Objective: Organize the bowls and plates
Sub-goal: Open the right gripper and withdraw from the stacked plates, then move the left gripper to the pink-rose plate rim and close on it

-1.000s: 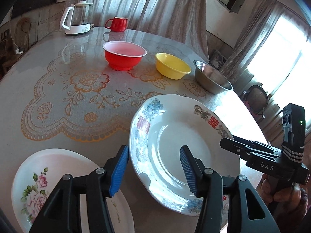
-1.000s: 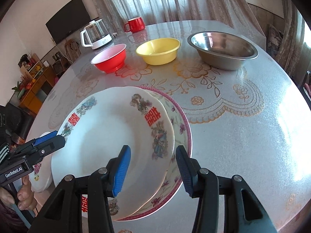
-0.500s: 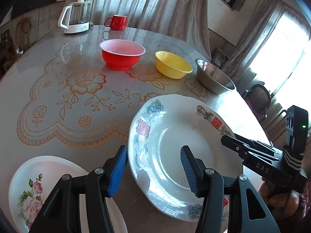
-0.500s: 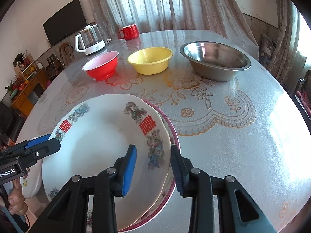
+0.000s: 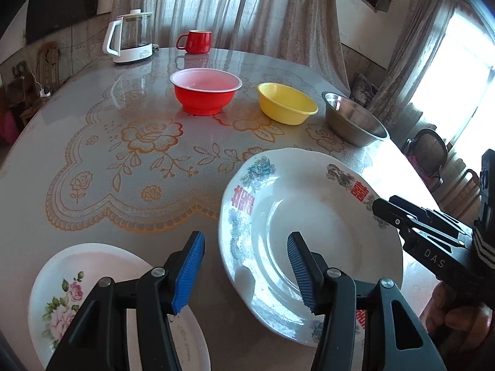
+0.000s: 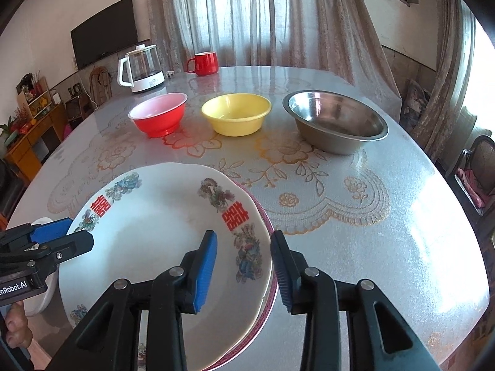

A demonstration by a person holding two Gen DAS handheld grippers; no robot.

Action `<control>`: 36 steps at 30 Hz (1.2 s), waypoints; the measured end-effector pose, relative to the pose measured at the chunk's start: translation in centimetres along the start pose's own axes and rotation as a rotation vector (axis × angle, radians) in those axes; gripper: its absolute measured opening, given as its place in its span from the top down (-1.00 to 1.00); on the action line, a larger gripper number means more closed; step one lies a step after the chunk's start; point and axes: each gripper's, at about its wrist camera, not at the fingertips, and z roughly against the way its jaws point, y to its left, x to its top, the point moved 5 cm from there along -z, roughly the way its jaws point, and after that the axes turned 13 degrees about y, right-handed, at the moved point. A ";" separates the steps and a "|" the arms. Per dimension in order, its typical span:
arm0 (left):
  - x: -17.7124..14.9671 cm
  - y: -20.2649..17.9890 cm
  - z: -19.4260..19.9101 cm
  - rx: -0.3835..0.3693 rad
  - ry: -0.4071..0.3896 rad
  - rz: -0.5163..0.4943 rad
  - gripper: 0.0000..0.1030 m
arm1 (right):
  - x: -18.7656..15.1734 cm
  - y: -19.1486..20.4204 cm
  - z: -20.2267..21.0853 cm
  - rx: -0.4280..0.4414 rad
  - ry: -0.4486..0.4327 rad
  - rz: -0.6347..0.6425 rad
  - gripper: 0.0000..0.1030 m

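Observation:
A white plate with red characters (image 5: 309, 232) (image 6: 154, 241) lies on a pink-rimmed plate (image 6: 265, 216) near the table's front. My left gripper (image 5: 244, 273) (image 6: 74, 236) is open and straddles the white plate's left rim. My right gripper (image 6: 243, 273) (image 5: 376, 205) straddles the right rim of both plates. Its jaws are narrow, and no pad is seen pressing. A rose-patterned plate (image 5: 77, 281) lies under the left gripper's left finger. A red bowl (image 5: 205, 92), a yellow bowl (image 5: 286, 103) and a steel bowl (image 5: 352, 120) stand apart in a row further back.
A glass kettle (image 5: 130, 40) and a red mug (image 5: 196, 41) stand at the far edge of the round table (image 6: 386, 247). A chair (image 5: 428, 151) stands beyond the table's right side. A person's hand (image 5: 458, 318) holds the right gripper.
The right gripper's jaws have narrowed around the plates' rim. Less of the pink-rimmed plate shows beside the white plate. The left gripper's opening is unchanged.

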 end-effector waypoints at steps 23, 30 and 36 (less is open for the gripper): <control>-1.9 4.6 2.3 0.019 -0.035 0.149 -0.08 | -0.5 6.7 2.0 0.342 -0.006 0.078 0.16; -2.7 7.9 4.3 0.037 -0.077 0.221 -0.12 | -1.4 10.5 2.4 0.501 0.030 0.153 0.16; -4.3 11.5 6.1 0.074 -0.109 0.294 -0.12 | -3.0 14.3 2.3 0.587 0.087 0.261 0.16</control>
